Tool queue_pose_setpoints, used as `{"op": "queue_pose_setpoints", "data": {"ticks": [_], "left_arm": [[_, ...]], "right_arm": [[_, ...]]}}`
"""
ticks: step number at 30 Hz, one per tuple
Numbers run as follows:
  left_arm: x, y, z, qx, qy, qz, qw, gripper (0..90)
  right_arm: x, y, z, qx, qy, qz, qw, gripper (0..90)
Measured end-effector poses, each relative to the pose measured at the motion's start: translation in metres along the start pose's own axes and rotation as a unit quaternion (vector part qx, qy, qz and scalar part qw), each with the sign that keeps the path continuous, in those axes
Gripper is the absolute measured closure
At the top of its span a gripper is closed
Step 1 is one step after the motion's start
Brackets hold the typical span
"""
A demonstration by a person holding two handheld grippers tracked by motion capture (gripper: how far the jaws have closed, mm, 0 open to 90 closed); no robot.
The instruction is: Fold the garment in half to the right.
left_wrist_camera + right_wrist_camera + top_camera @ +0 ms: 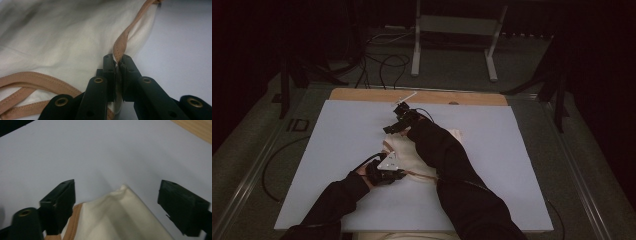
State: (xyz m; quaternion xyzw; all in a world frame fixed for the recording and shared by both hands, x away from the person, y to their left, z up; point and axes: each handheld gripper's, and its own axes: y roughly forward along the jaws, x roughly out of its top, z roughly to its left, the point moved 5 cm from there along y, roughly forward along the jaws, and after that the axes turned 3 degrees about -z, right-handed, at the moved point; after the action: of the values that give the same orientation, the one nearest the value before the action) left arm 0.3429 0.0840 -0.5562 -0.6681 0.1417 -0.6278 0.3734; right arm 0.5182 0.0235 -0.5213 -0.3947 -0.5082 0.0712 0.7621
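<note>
A cream cloth bag [408,154] with tan webbing straps lies crumpled at the middle of the pale mat [337,135]. My left gripper [401,174] sits at the bag's near edge. In the left gripper view it [117,61] is shut on a tan strap [123,40] and a fold of the cream cloth [62,37]. My right gripper [390,129] is at the bag's far edge, its forearm lying across the bag. In the right gripper view it [120,190] stands open, with a raised corner of the cloth [117,215] between the jaws and touching neither.
The mat [100,150] rests on a wooden tabletop [362,95] whose bare strip shows at the far edge. Beyond the table stand metal frame legs [416,50] and loose cables [384,65] on the floor. A cable [271,167] loops off the table's left side.
</note>
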Motion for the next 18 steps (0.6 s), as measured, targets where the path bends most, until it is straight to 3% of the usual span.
{"op": "queue_pose_setpoints", "data": {"ticks": [4, 5, 13, 18], "left_arm": [[0.000, 0.000, 0.000, -0.001, -0.001, -0.001, 1.0000, 84.2], [0.000, 0.000, 0.000, -0.002, -0.003, -0.001, 1.0000, 84.2], [0.000, 0.000, 0.000, -0.004, -0.003, -0.002, 1.0000, 84.2], [-0.001, 0.000, 0.000, -0.005, -0.005, -0.002, 1.0000, 84.2]], "right_arm": [[-0.002, 0.008, -0.003, -0.001, 0.004, 0.001, 1.0000, 22.8], [-0.002, 0.010, -0.002, -0.004, 0.016, 0.005, 0.9998, 26.1], [-0.007, 0.026, -0.002, -0.024, 0.006, 0.024, 0.9994, 40.1], [-0.010, 0.032, 0.001, -0.024, -0.005, 0.031, 0.9992, 47.2]]}}
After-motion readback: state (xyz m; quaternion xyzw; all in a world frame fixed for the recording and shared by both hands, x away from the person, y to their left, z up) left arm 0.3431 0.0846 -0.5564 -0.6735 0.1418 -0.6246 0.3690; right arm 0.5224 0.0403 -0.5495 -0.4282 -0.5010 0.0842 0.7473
